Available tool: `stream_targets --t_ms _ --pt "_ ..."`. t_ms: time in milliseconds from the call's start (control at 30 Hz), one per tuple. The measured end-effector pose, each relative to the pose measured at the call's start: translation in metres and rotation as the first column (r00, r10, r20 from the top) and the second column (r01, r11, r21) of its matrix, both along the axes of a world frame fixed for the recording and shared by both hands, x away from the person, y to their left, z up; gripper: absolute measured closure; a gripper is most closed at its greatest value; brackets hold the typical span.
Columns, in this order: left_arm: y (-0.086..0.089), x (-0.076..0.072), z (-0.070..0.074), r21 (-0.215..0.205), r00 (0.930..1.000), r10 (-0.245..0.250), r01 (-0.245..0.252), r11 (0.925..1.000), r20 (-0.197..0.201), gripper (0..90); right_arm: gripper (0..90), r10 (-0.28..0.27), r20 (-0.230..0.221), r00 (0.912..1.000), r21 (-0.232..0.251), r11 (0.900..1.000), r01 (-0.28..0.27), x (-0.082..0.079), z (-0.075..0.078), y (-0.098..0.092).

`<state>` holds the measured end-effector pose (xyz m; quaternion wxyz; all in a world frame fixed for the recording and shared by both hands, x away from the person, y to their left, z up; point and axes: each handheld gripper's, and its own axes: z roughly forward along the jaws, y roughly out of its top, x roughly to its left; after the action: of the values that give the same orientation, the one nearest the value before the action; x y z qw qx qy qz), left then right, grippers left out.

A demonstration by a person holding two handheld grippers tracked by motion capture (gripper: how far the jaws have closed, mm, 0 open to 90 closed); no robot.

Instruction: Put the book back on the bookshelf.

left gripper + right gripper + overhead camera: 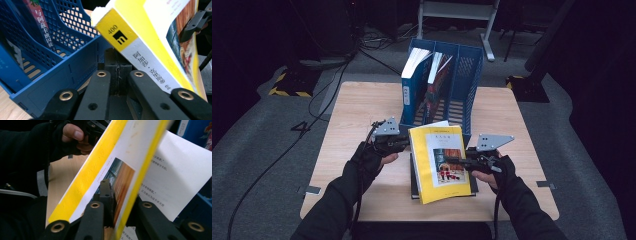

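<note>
A blue file rack [472, 75] stands upright at the far middle of the light wooden tabletop [357, 115]. Two books stand in its left slots: a blue one [412, 87] and, just beside it, a red one [434, 85]. A dark book [414, 182] lies flat near the front edge. Black cables [312, 107] trail over the grey floor [257, 145].
</note>
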<state>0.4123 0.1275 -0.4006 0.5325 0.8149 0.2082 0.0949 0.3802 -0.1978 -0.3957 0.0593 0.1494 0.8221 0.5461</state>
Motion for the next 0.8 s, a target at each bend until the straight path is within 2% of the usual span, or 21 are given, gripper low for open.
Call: stream_targets --t_ms 133,200,300,333,367,533,600,733,800 --pt "0.001 0.003 0.008 -0.005 1.0000 0.005 -0.005 1.0000 0.006 90.0 86.0 -0.039 0.027 0.9989 0.009 0.999 0.039 0.001 0.002 0.001" --pt "0.000 0.004 0.013 -0.025 1.0000 -0.002 0.002 0.9997 0.003 90.0 86.4 -0.058 0.053 0.9969 0.020 0.998 0.057 0.000 0.004 0.001" --pt "-0.002 0.004 0.020 -0.024 0.9998 -0.003 0.004 0.9997 0.018 90.0 86.5 -0.088 0.105 0.9906 0.031 0.996 0.085 -0.003 0.006 0.002" --pt "-0.003 0.004 0.024 -0.028 0.9996 -0.009 0.010 0.9996 0.025 90.0 86.5 -0.088 0.105 0.9906 0.031 0.996 0.085 -0.003 0.006 0.002" --pt "-0.004 0.003 0.031 -0.016 0.9986 -0.020 0.020 0.9997 0.048 90.0 86.5 -0.107 0.145 0.9836 0.046 0.994 0.102 -0.007 0.005 0.002" --pt "-0.010 -0.003 0.040 -0.006 0.9966 -0.047 0.047 0.9989 0.068 90.0 86.2 -0.128 0.175 0.9762 0.078 0.990 0.116 -0.014 0.001 -0.003" --pt "-0.012 -0.007 0.041 -0.004 0.9953 -0.053 0.054 0.9985 0.081 90.0 85.4 -0.124 0.179 0.9761 0.076 0.991 0.112 -0.017 0.000 -0.005" --pt "-0.019 -0.016 0.046 0.003 0.9914 -0.072 0.073 0.9974 0.109 90.0 78.7 -0.136 0.200 0.9704 0.051 0.990 0.128 -0.023 0.002 -0.010" --pt "-0.020 -0.017 0.046 0.003 0.9913 -0.075 0.075 0.9971 0.108 90.0 78.5 -0.128 0.201 0.9713 0.048 0.992 0.121 -0.023 0.002 -0.011"
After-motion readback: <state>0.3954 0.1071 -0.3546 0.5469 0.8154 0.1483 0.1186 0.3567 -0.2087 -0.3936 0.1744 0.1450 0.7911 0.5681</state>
